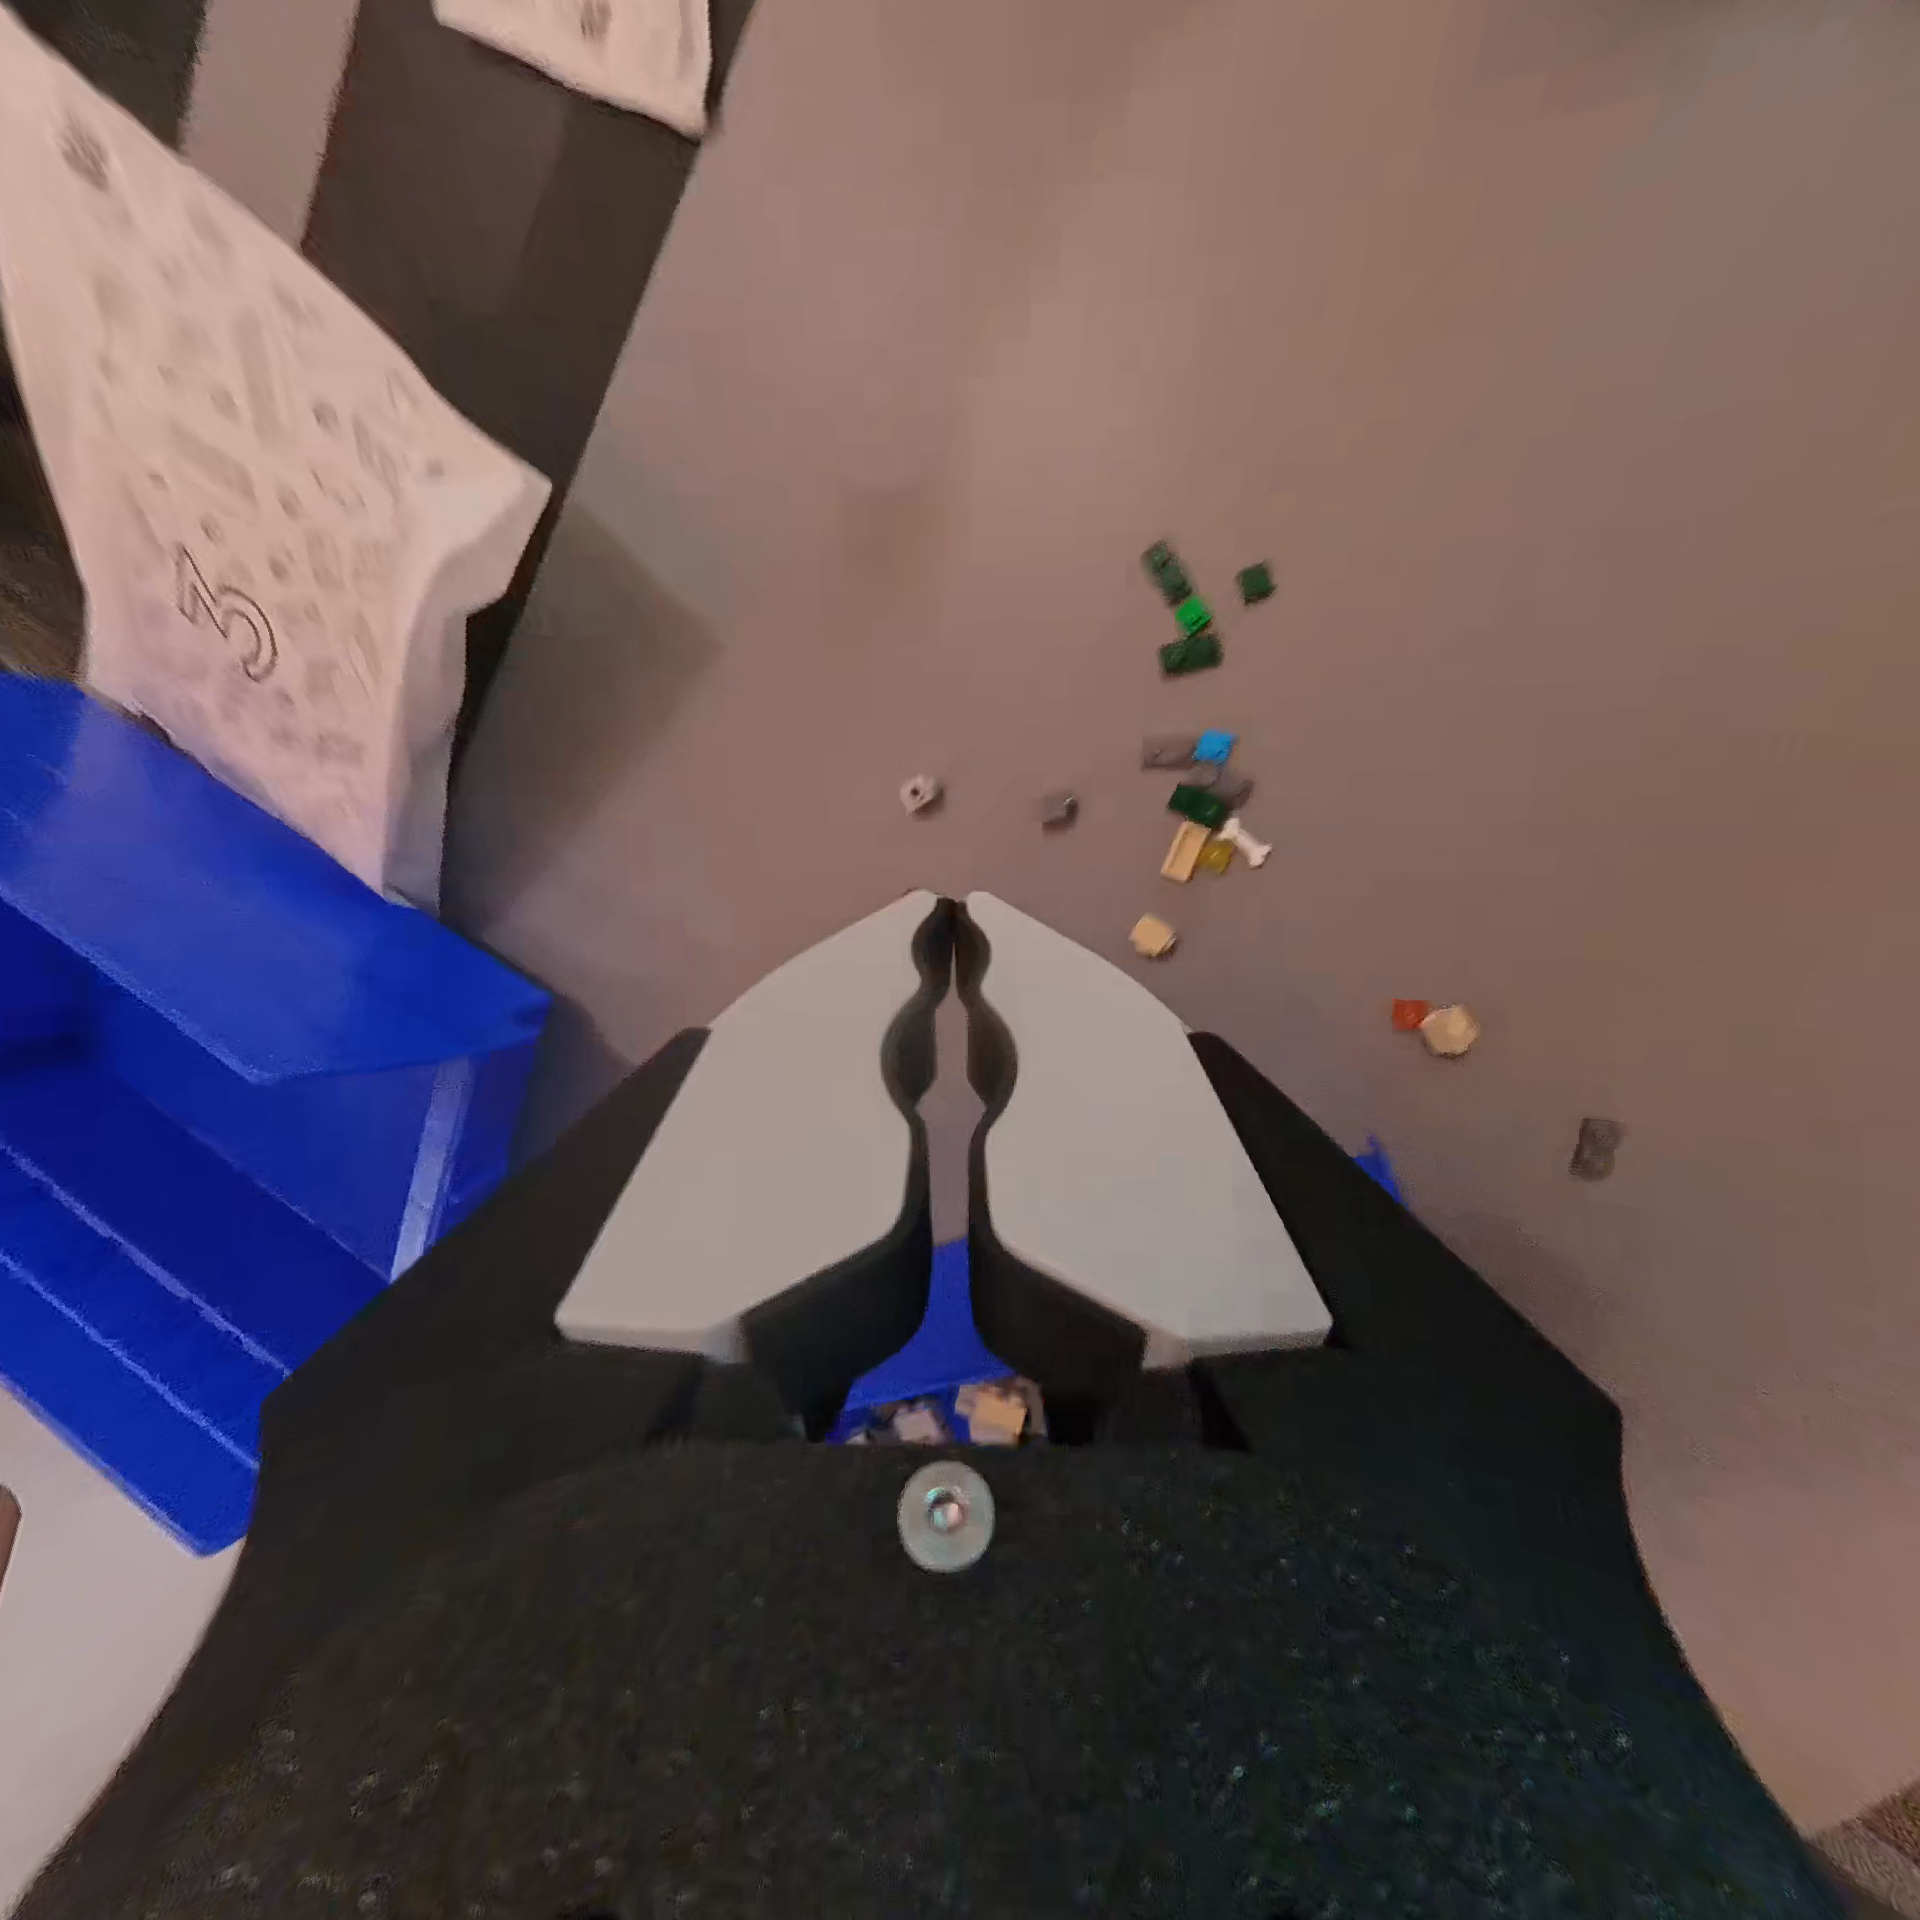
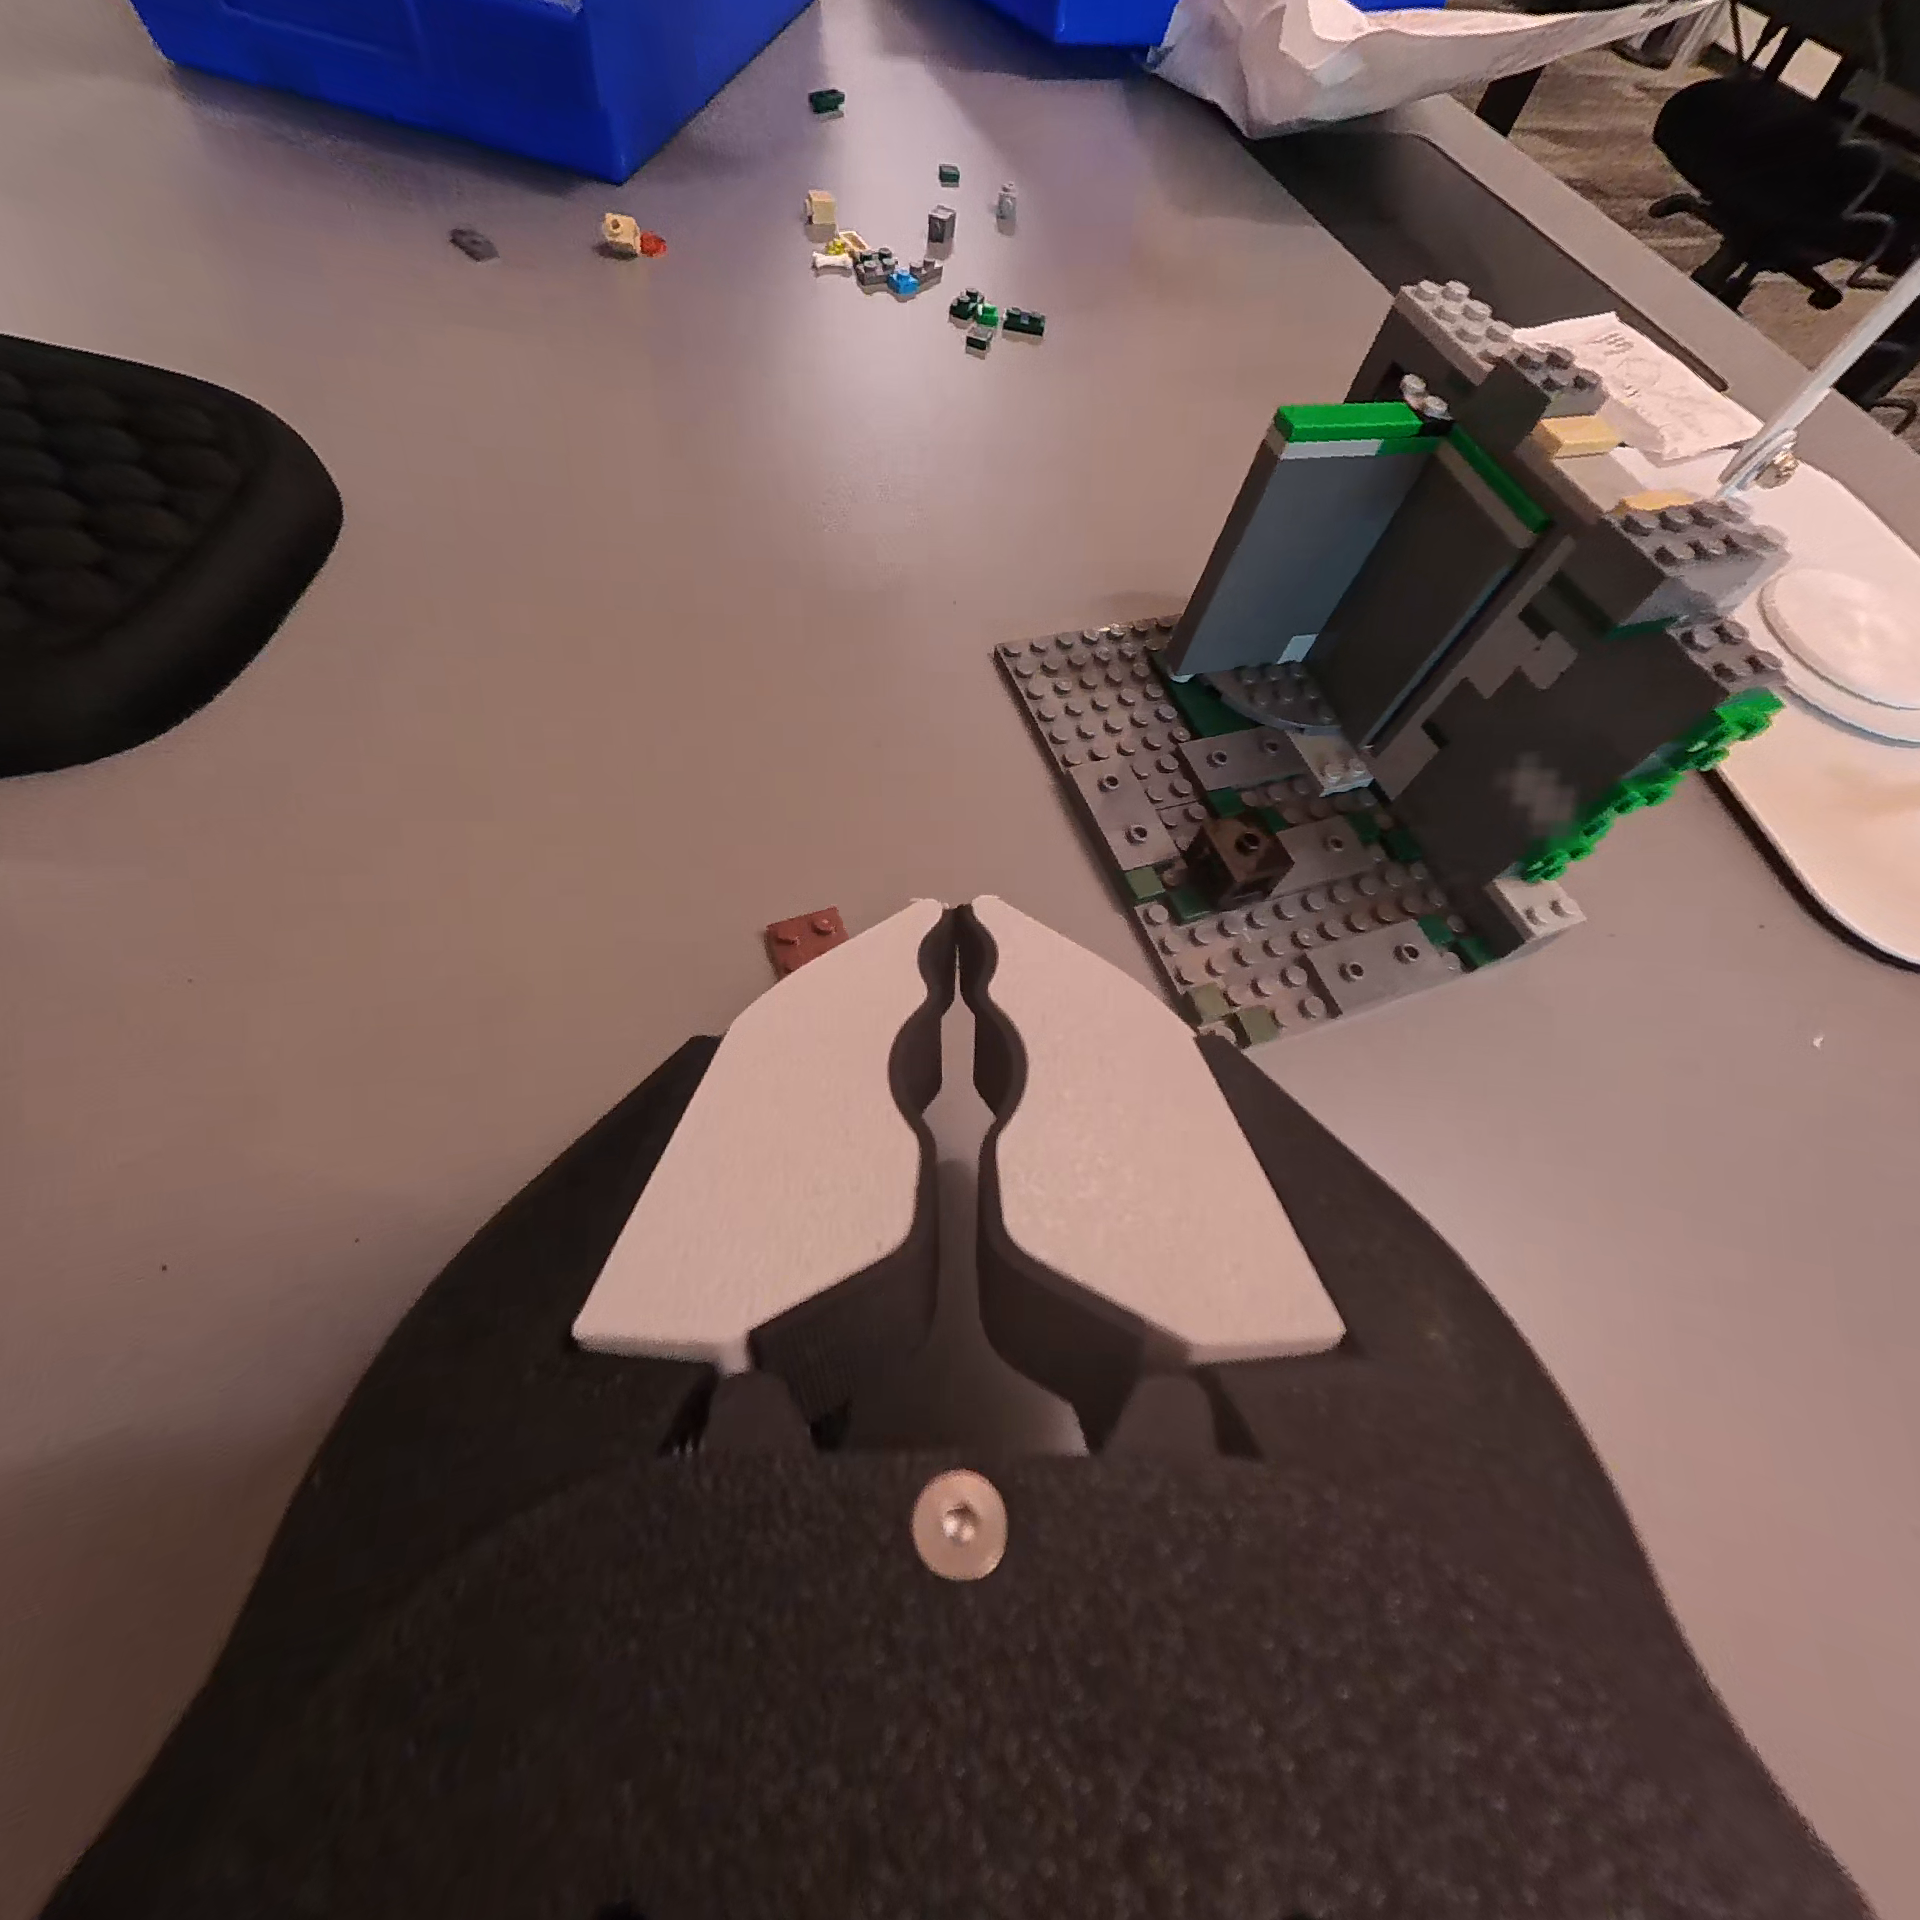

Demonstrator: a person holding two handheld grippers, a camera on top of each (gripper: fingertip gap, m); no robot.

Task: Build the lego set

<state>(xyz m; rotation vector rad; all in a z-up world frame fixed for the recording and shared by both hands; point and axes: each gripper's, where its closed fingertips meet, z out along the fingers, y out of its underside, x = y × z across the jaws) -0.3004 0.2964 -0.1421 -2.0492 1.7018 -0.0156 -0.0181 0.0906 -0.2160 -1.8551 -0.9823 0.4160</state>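
My left gripper [image 1: 951,902] is shut, its tips meet with nothing between them, and it hangs over the grey table [image 1: 1455,312]. Loose small bricks [image 1: 1205,800] lie scattered ahead and to its right. My right gripper [image 2: 956,909] is shut, tips together, nothing held. A small brown plate [image 2: 805,938] lies on the table just left of its tips. The partly built model [image 2: 1496,623] of grey and green bricks stands on a grey baseplate [image 2: 1081,696] to the right. The same loose bricks [image 2: 904,265] lie far ahead.
A blue bin [image 1: 208,987] and a white printed paper bag [image 1: 239,499] stand at the left of the left wrist view. A blue bin [image 2: 468,62] and crumpled white paper [image 2: 1351,52] are at the back; a black pad [image 2: 135,540] lies left; a white lamp base [image 2: 1849,665] right. About 35 cm separates my left fingertips from my right. The small brown plate [image 2: 805,938] lies some 4 cm from my right tips, 35 cm from my left tips.
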